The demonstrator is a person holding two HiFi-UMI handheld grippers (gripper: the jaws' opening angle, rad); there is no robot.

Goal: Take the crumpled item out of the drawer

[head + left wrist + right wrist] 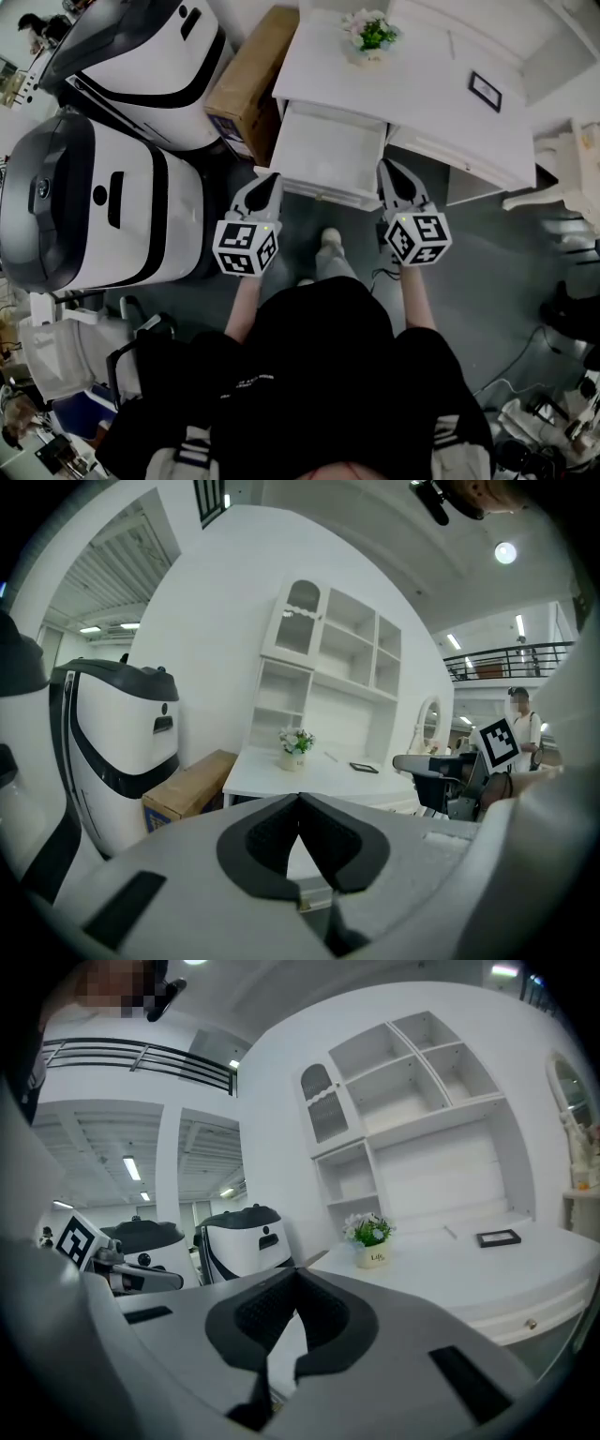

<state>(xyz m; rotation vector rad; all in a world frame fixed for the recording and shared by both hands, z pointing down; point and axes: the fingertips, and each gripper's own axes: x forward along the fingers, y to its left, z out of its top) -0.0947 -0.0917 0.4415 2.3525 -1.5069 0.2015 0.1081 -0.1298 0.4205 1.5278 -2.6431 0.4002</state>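
A white desk (412, 66) has its left drawer (330, 150) pulled open towards me. The inside shows only bare white; I see no crumpled item in it from the head view. My left gripper (273, 178) hovers at the drawer's front left corner, jaws touching, nothing between them. My right gripper (386, 167) hangs at the drawer's front right corner, also shut and empty. In the left gripper view the left gripper (299, 800) points at the desk's edge. The right gripper (296, 1272) points along the desk top in its own view.
Two large white-and-black machines (103, 206) stand at the left, with a cardboard box (253, 84) beside the desk. On the desk sit a small flower pot (370, 36) and a black frame (485, 91). A white chair (562, 178) is at the right; cables lie on the grey floor.
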